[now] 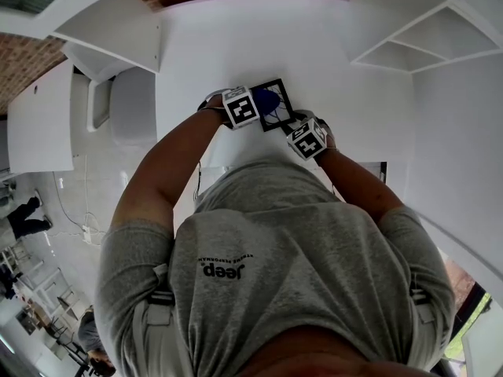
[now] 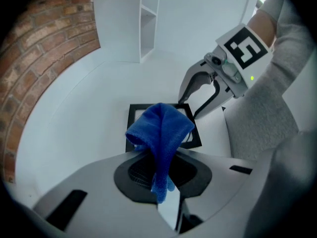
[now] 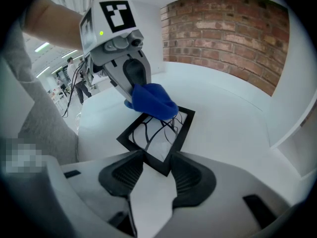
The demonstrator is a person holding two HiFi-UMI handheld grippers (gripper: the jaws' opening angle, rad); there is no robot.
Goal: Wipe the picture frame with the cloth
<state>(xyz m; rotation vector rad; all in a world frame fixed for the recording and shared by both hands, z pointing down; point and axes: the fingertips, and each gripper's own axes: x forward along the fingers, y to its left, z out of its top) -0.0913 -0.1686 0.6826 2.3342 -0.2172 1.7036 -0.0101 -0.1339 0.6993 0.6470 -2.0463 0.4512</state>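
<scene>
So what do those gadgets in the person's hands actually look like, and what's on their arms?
The left gripper and right gripper each have a pale grey body and two curved jaws lined with dark ribbed pads. A white cube with black square markers tops each, beside a small green light. The person wears a short-sleeved grey T-shirt.

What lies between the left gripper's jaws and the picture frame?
The blue cloth: pinched by the left gripper, its bunched end lies over the picture frame. Both gripper views show this.
</scene>
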